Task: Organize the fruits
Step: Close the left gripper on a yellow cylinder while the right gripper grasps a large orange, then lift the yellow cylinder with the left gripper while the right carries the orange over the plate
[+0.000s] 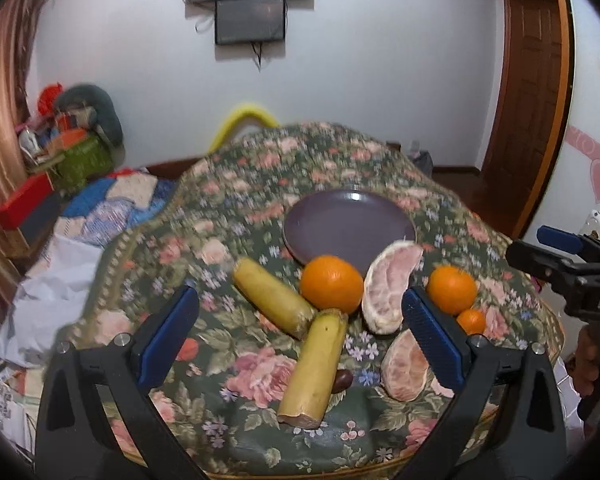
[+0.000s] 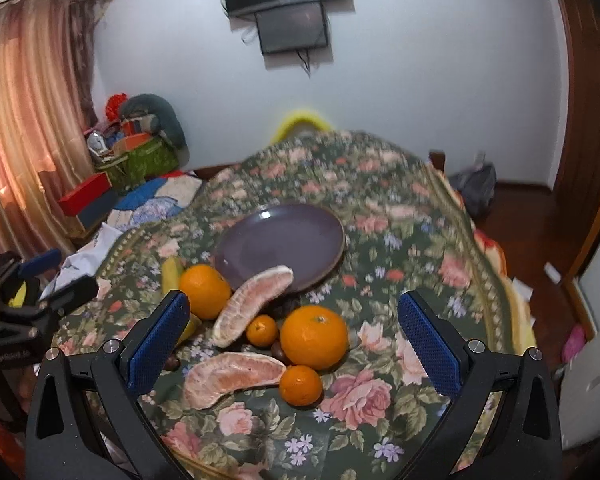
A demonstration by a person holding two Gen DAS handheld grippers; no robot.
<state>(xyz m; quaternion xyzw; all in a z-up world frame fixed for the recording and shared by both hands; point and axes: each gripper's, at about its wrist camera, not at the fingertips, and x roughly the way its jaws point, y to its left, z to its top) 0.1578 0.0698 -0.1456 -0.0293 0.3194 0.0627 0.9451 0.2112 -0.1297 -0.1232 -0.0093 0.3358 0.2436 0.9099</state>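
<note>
Bananas (image 2: 171, 274) half hidden behind orange (image 2: 205, 291), dark fruit (image 1: 342, 381) obscured, both tongs (image 1: 300, 340) (image 2: 294, 344) gaping, empty.

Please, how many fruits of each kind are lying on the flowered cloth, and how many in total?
Oranges, large: 2
Oranges, small: 2
Peeled pomelo pieces: 2
Banana pieces: 2
Total: 8, all off the plate.

Both tongs, left tongs (image 1: 300, 320) and right tongs (image 2: 294, 324), share black frames, silver screws and textured blue pads.
</note>
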